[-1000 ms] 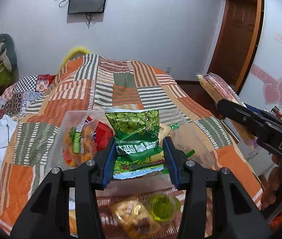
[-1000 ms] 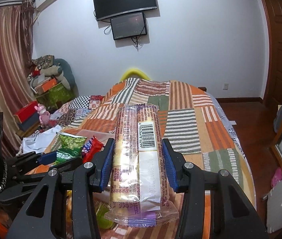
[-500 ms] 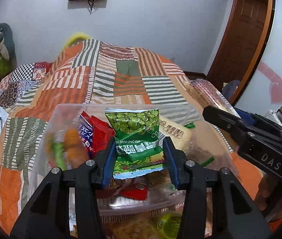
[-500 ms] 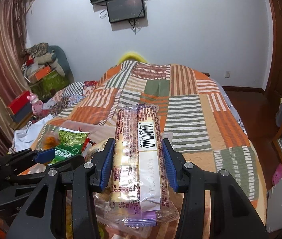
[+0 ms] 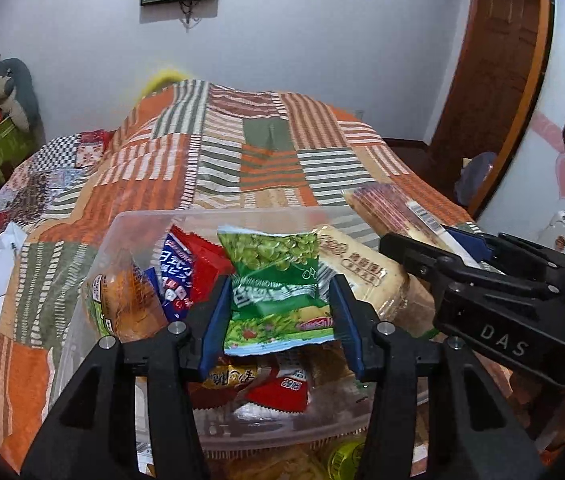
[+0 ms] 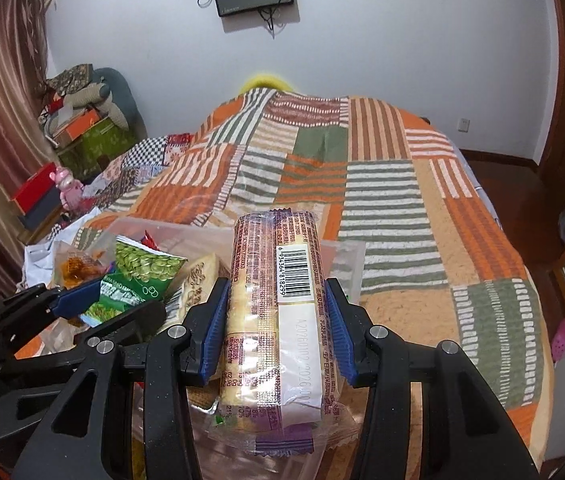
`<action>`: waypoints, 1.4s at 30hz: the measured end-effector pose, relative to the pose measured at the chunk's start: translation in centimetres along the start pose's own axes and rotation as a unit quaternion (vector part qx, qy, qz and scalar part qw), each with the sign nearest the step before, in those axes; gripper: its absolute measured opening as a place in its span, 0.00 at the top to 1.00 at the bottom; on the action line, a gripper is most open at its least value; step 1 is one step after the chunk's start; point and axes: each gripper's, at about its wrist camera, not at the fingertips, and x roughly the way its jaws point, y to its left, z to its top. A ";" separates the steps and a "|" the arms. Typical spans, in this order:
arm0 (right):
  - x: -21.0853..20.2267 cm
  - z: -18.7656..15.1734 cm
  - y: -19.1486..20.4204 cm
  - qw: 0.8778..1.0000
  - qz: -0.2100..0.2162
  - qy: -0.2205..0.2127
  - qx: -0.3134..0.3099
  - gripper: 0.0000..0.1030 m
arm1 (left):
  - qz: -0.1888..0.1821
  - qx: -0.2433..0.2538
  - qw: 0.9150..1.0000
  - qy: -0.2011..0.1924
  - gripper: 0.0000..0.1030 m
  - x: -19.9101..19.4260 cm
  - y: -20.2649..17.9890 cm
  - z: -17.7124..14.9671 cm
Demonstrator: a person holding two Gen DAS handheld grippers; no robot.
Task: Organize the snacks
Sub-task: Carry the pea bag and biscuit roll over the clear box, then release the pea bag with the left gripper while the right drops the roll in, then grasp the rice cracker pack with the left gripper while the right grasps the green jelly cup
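Note:
My left gripper (image 5: 278, 316) is shut on a green pea snack bag (image 5: 278, 280) and holds it over a clear plastic bin (image 5: 130, 220) on the bed. The bin holds a red-and-blue packet (image 5: 186, 268), an orange snack bag (image 5: 130, 300) and a beige cracker pack (image 5: 362, 276). My right gripper (image 6: 276, 328) is shut on a long biscuit roll with a barcode (image 6: 278, 300), held at the bin's right side. The roll (image 5: 394, 212) and the right gripper show at the right of the left wrist view. The pea bag (image 6: 138, 276) shows at the left of the right wrist view.
The bin stands on a patchwork bedspread (image 6: 382, 184). More snack packets (image 5: 278, 468) lie in front of the bin. Boxes and a plush toy (image 6: 82, 120) are stacked at the left by a curtain. A wooden door (image 5: 494, 80) is at the right.
Both grippers have moved forward and down toward the bin, each still holding its snack. The pea bag now hangs over the bin's contents and the biscuit roll is at its right edge.

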 end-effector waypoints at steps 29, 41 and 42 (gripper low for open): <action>-8.8 -2.9 2.8 0.996 0.001 -0.062 -0.057 0.46 | -0.005 0.017 0.999 -0.037 0.36 -11.1 1.7 -3.3; -9.2 -5.8 3.6 0.998 0.020 -0.046 -0.044 0.37 | 0.028 0.007 0.999 0.013 0.34 -11.7 6.1 -8.2; -9.2 -5.9 3.6 0.998 0.022 -0.043 -0.041 0.37 | 0.029 0.006 0.999 0.020 0.34 -11.5 6.4 -8.8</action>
